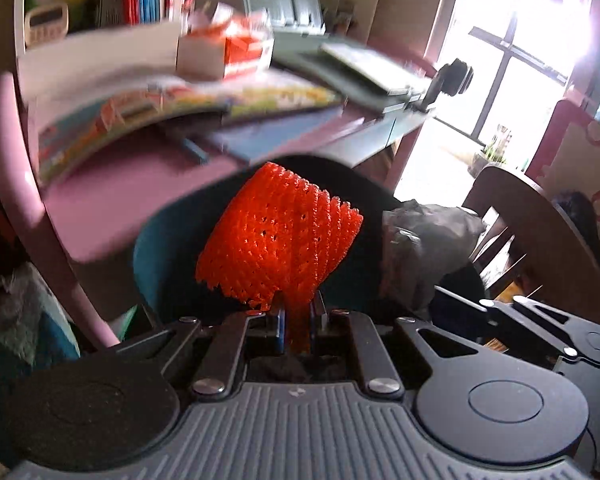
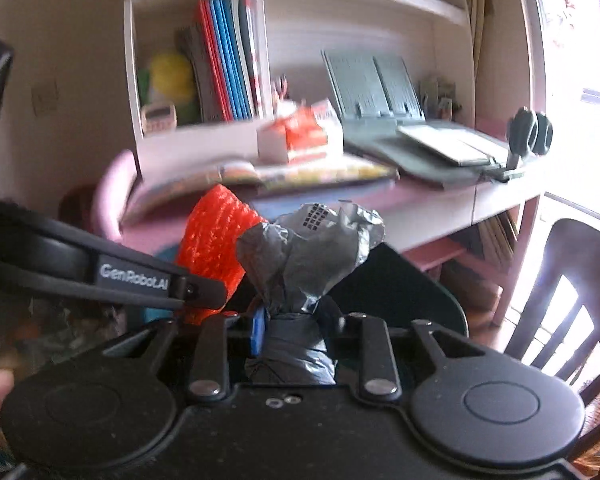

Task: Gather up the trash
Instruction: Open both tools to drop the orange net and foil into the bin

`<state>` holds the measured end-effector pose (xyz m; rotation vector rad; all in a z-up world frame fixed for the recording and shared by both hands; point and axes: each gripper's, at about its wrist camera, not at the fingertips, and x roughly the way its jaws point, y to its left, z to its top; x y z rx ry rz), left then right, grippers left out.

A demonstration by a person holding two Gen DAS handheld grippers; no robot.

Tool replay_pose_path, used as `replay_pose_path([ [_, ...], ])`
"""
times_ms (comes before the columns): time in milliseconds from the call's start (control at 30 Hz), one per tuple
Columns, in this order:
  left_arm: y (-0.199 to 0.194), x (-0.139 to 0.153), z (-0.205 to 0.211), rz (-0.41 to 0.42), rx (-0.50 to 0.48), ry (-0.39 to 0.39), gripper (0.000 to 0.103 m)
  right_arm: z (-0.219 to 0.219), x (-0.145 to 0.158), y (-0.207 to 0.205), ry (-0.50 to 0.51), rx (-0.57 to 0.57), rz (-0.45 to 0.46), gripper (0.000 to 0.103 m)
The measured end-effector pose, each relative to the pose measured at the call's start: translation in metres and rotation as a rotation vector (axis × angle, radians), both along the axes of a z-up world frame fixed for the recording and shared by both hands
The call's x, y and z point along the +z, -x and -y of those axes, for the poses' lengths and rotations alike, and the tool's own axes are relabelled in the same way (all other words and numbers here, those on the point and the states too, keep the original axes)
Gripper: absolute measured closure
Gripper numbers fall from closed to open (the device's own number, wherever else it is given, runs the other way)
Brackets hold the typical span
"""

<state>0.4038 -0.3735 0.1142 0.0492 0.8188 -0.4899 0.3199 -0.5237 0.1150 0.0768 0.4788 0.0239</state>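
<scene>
My left gripper [image 1: 298, 330] is shut on an orange foam net sleeve [image 1: 280, 236] and holds it up in front of the pink desk [image 1: 112, 200]. My right gripper [image 2: 296, 330] is shut on a crumpled grey plastic wrapper [image 2: 312, 248]. The wrapper also shows in the left wrist view [image 1: 424, 240], just right of the net. The net also shows in the right wrist view [image 2: 216, 240], left of the wrapper, with the left gripper's arm in front of it. Both pieces hang above a dark bin with a black liner [image 2: 404, 288], whose teal wall [image 1: 168, 256] shows behind the net.
The pink desk carries open picture books [image 1: 148, 108], an orange and white box [image 2: 300, 136] and a grey book stand [image 2: 372, 88]. A white shelf with books [image 2: 224, 60] stands behind. A dark wooden chair [image 2: 560, 304] is at the right, near a bright window.
</scene>
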Motion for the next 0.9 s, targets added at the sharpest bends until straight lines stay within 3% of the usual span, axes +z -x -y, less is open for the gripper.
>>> replay_pose_path([
  [200,0.005,-0.013,0.008,0.000,-0.039,-0.041,0.092,0.006,-0.006,0.009,0.013,-0.022,-0.056,0.068],
  [300,0.009,-0.013,0.009,0.010,-0.039,-0.037,0.088,0.008,-0.004,0.014,0.022,-0.026,-0.063,0.055],
  [367,0.015,-0.011,0.009,0.027,-0.043,-0.045,0.079,0.007,-0.001,0.018,0.012,-0.028,-0.066,0.054],
  [433,0.022,-0.009,0.008,0.053,-0.044,-0.052,0.059,0.005,0.004,0.021,0.014,-0.032,-0.065,0.053],
  [500,0.028,-0.005,0.005,0.076,-0.042,-0.046,0.050,0.003,0.008,0.027,0.025,-0.037,-0.050,0.051],
  [633,0.040,0.003,-0.004,0.100,-0.033,-0.028,0.047,0.001,0.014,0.041,0.023,-0.045,-0.027,0.049],
  [733,0.053,0.010,-0.010,0.138,-0.035,-0.031,0.031,-0.001,0.018,0.051,0.027,-0.059,-0.014,0.047],
  [900,0.074,0.023,-0.023,0.193,-0.033,-0.025,0.023,-0.004,0.025,0.067,0.023,-0.051,0.013,0.045],
])
